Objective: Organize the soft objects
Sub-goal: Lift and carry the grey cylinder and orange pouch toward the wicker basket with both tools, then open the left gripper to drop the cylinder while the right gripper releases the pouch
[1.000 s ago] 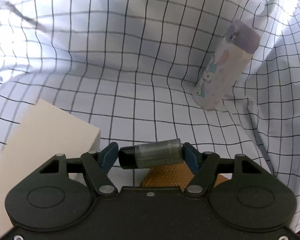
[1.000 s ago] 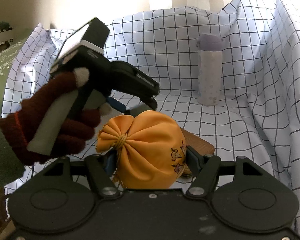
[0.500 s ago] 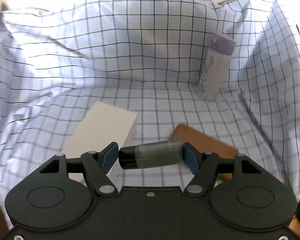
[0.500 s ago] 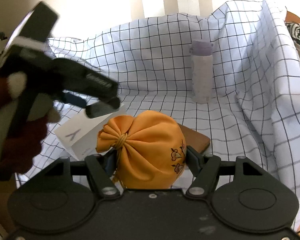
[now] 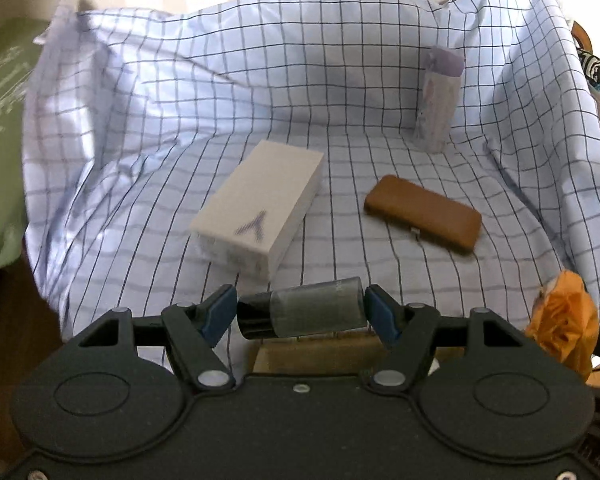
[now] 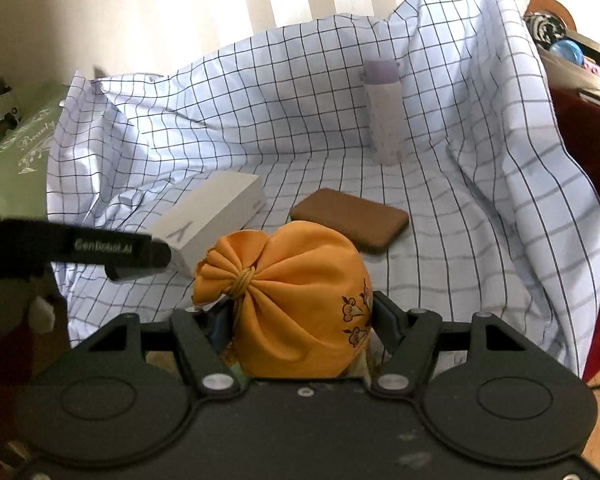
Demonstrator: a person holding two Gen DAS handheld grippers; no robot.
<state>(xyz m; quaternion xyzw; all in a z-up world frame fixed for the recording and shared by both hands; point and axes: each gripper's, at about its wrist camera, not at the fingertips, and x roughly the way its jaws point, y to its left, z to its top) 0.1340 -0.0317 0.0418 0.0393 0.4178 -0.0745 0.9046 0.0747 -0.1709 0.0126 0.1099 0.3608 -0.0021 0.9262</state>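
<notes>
- Cloth [image 5: 260,80], white with a dark grid, covers the whole work surface I am looking at, and it rises in folds along the back and right sides.
- My left gripper [image 5: 300,312] has its jaws clamped on a small bottle [image 5: 304,314] with a smoky clear body and a black cap; it lies crosswise between the blue pads, cap towards the left pad.
- My right gripper [image 6: 300,320] has its jaws pressed on an orange drawstring pouch [image 6: 296,300], which is gathered and tied with cord at its left end and has a small flower motif on its right side.
- That pouch is off the cloth, above its near edge; in the left wrist view it shows at the far right edge of the picture [image 5: 564,328].
- A white box [image 5: 260,204] with a Y-shaped mark lies flat near the middle of the cloth, slightly left.
- A brown flat case [image 5: 424,214] lies to the right of the box, apart from it.
- A tall pale bottle with a lilac lid [image 5: 438,100] stands upright towards the back right corner, close to the raised fold.
- A green cushion [image 6: 16,160] with white lettering sits beyond the cloth's left edge.
- In the right wrist view the left gripper's black finger [image 6: 112,250] crosses in from the left, in front of the box's near end.
</notes>
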